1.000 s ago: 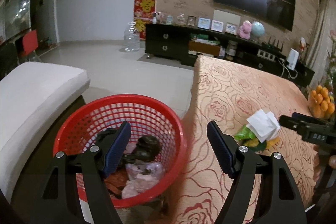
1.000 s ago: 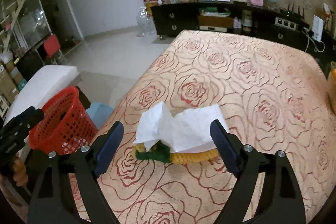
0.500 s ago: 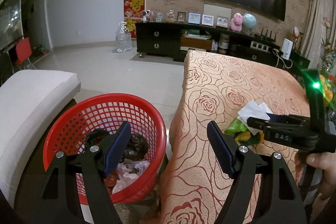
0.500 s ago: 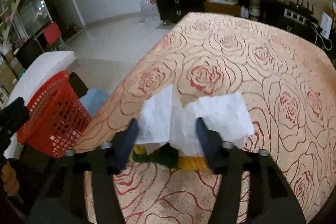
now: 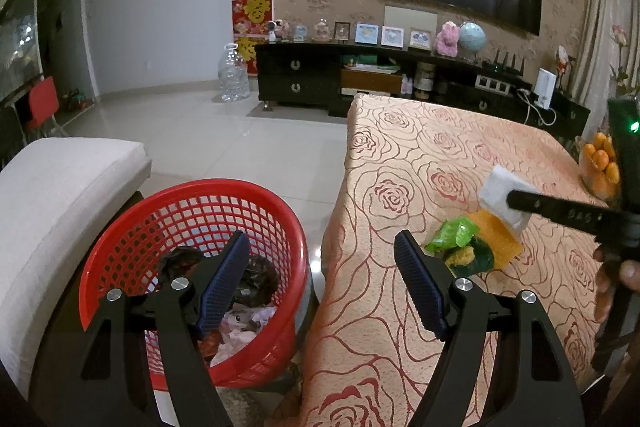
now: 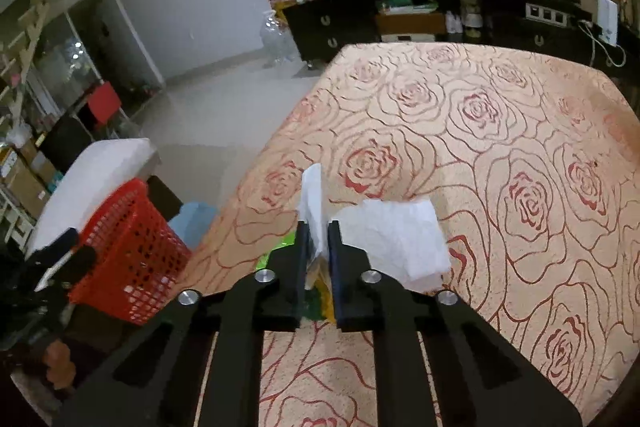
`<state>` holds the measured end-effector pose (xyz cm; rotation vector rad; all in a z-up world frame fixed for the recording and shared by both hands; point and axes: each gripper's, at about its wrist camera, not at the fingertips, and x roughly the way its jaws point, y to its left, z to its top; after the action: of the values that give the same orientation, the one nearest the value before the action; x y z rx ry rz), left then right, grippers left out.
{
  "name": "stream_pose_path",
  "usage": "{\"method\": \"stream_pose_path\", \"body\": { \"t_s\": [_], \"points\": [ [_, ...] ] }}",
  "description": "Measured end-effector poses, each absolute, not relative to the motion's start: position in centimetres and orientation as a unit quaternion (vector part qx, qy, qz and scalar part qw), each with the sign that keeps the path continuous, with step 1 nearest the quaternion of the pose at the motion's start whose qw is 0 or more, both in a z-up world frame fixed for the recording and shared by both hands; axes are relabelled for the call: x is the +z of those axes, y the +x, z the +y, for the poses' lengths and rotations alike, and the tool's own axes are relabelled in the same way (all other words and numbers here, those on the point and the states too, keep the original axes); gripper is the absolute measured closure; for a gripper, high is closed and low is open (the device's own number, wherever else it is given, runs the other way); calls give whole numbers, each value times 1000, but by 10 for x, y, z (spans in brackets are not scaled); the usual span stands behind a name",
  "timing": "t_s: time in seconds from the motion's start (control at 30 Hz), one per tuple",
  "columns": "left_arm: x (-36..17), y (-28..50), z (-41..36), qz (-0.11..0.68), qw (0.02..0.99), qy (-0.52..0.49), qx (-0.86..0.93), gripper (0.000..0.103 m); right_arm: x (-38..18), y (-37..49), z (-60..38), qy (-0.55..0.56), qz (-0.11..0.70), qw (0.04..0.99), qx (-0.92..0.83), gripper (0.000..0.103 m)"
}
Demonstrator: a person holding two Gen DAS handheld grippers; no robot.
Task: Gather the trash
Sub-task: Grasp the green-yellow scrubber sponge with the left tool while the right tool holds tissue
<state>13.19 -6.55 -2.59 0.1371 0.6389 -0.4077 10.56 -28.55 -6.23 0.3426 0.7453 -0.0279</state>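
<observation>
On the rose-patterned tablecloth (image 6: 500, 147) lies a small heap of trash. My right gripper (image 6: 318, 239) is shut on a fold of the white tissue (image 6: 396, 239), whose upper edge stands up between the pads. Under it lie a green wrapper (image 5: 456, 231) and a yellow piece (image 5: 496, 231). In the left wrist view the right gripper (image 5: 514, 199) comes in from the right and pinches the tissue (image 5: 496, 185). My left gripper (image 5: 320, 239) hangs open and holds nothing, over the gap between the table edge and the red mesh basket (image 5: 224, 185), which holds dark and pale trash.
The red basket (image 6: 132, 235) stands on the floor left of the table, beside a white cushioned bench (image 5: 60, 187). A bowl of oranges (image 5: 600, 167) sits at the table's right edge. A dark TV cabinet (image 5: 360, 83) and a big water bottle (image 5: 234, 75) stand beyond. A hand (image 5: 624, 275) holds the right gripper.
The right gripper's jaws went from wide open around the heap to shut on the white tissue, which is now bunched and pulled up off the wrappers. The left gripper stayed open over the basket.
</observation>
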Motion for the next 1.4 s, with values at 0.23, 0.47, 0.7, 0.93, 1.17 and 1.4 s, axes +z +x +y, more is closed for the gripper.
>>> {"method": "stream_pose_path", "body": {
  "t_s": [0.23,0.47,0.7,0.93,1.17,1.4],
  "points": [
    [-31,129,-78,313,924,80,-207,31,-35,88,-287,169,329,929,-5,94],
    [-39,124,-95,316,918,96,-221,31,-13,73,-294,177,301,937,-8,94],
    [-51,121,-124,330,902,112,-254,31,-6,66,-296,180,291,939,-8,94],
    [-77,127,-153,374,871,114,-298,31,-3,59,-303,190,285,940,-10,94],
    [-101,144,-172,419,846,100,-315,31,-3,56,-308,200,283,938,-9,94],
    [-115,153,-192,440,831,92,-327,31,-5,55,-311,206,282,937,-7,94]
  ]
}}
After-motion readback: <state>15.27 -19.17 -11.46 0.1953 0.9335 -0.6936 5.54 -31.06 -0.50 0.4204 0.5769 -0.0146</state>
